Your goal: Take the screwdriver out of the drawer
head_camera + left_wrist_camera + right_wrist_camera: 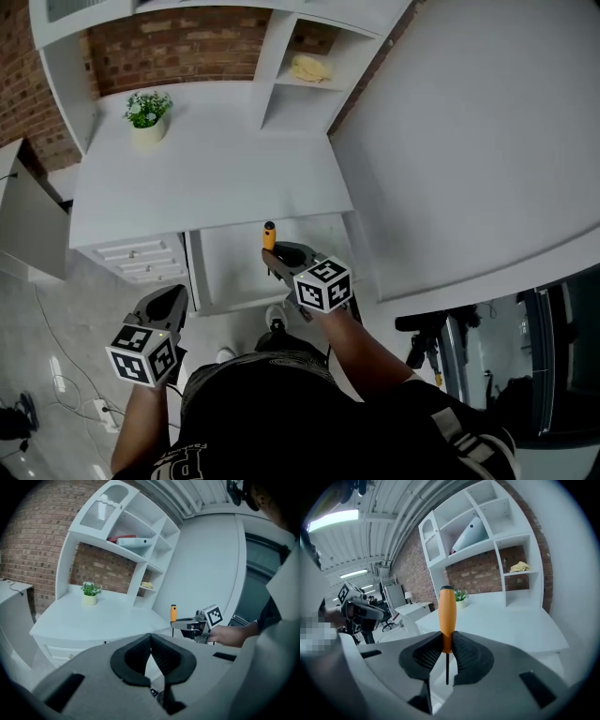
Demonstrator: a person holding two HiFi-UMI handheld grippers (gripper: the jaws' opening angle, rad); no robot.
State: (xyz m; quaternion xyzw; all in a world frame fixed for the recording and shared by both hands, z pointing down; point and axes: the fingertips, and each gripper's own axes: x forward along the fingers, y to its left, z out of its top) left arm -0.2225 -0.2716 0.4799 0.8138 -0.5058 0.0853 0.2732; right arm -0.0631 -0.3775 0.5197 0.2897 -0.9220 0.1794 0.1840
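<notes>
An orange-handled screwdriver [447, 616] stands upright between the jaws of my right gripper [447, 649], which is shut on the handle's lower end; its thin dark shaft hangs below. In the head view the screwdriver [269, 234] is held above the open white drawer [222, 298] by my right gripper [274, 253]. The screwdriver [173, 612] also shows in the left gripper view, lifted clear of the desk. My left gripper [151, 651] has its jaws shut with nothing between them, and it hangs low at the left [167, 305], in front of the small drawers.
A white desk [187, 169] carries a small potted plant [146, 112]. Shelves with a yellow cloth [311, 68] stand at the back right. A white wall panel [469, 141] runs along the right. A stack of small drawers [141, 260] sits left of the open drawer.
</notes>
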